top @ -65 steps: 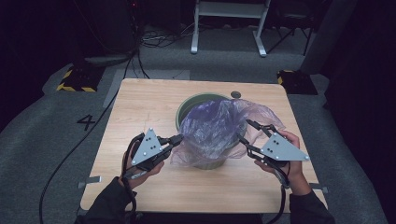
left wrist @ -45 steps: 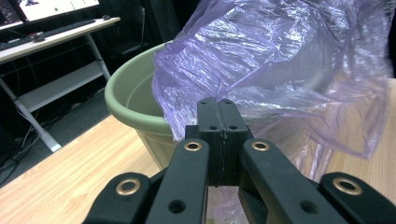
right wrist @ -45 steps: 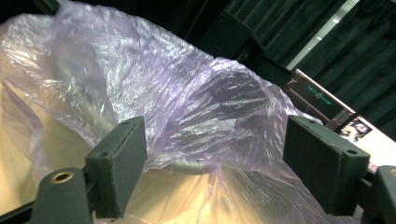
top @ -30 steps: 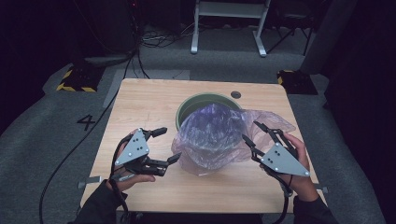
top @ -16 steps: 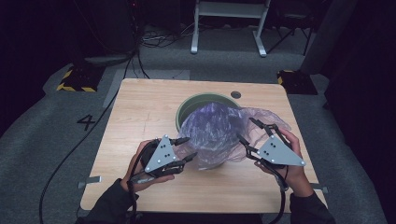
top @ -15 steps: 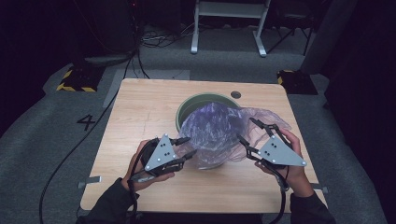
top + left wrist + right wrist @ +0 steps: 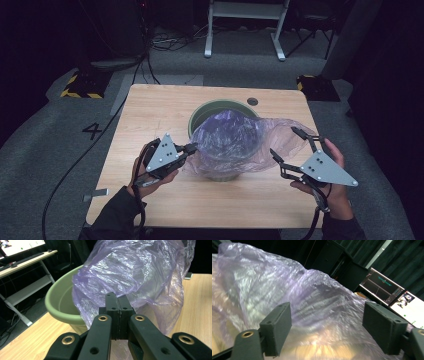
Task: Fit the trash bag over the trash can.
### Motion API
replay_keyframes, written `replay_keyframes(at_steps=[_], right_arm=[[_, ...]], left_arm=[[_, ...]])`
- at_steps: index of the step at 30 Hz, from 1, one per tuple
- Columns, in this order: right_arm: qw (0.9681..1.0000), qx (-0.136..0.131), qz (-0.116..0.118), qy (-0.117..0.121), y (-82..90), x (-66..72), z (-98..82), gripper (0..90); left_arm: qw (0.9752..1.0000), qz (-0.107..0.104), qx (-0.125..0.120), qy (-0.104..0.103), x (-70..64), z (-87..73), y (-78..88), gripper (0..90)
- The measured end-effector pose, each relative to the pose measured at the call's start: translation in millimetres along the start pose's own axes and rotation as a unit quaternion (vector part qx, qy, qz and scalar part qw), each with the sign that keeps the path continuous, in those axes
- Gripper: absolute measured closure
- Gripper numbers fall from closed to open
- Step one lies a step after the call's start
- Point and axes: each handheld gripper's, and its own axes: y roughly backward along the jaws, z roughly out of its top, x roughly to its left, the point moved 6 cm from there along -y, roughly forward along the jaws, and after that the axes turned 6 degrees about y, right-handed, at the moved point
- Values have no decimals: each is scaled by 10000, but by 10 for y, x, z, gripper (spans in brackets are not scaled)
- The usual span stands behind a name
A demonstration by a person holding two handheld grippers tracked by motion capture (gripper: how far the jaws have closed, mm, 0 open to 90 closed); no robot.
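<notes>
Left gripper [image 7: 192,148] jaws just closed, pinching purple bag [image 7: 227,137] at bin's [image 7: 210,107] 9 o'clock; right gripper [image 7: 290,145] opened wide, empty (wooden table [image 7: 150,110], dark room).

Plastic bag [image 7: 235,137]: thin translucent film, faint purple tint, crinkled and glossy, catching highlights along its creases.
Basin [image 7: 212,107]: pale green moulded plastic, smooth, soft sheen on the rim.
Worktop [image 7: 160,107]: light wood, visible grain, matt; small dark round insert at 1 o'clock of the basin.
Left hand-held gripper [image 7: 191,148]: matt black plastic jaws, brass-coloured rivets, flat grey plate on top.
Right hand-held gripper [image 7: 290,145]: same matt black build, faintly textured pads.
Floor [image 7: 45,150]: grey carpet, rough nap.
</notes>
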Motion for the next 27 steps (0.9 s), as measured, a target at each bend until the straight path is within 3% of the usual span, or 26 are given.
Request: replay_keyframes(at_steps=[8, 18, 21, 25, 27], right_arm=[[9987, 116, -482, 149, 118, -137, -95, 230], [9944, 335, -994, -84, 56, -348, -253, 243], [9936, 469, -989, -273, -52, -419, -312, 246], [9931, 688, -894, -305, -256, -463, -379, 259], [9938, 656, -701, -564, -349, -480, -406, 285]], left_arm=[[9996, 175, -94, 197, 172, -14, 75, 897], [9980, 304, -45, 557, 442, -85, 56, 897], [9972, 290, -35, 691, 529, -96, 37, 897], [9964, 373, -5, 757, 625, -100, 11, 897], [9956, 385, 9, 850, 688, -111, -11, 897]])
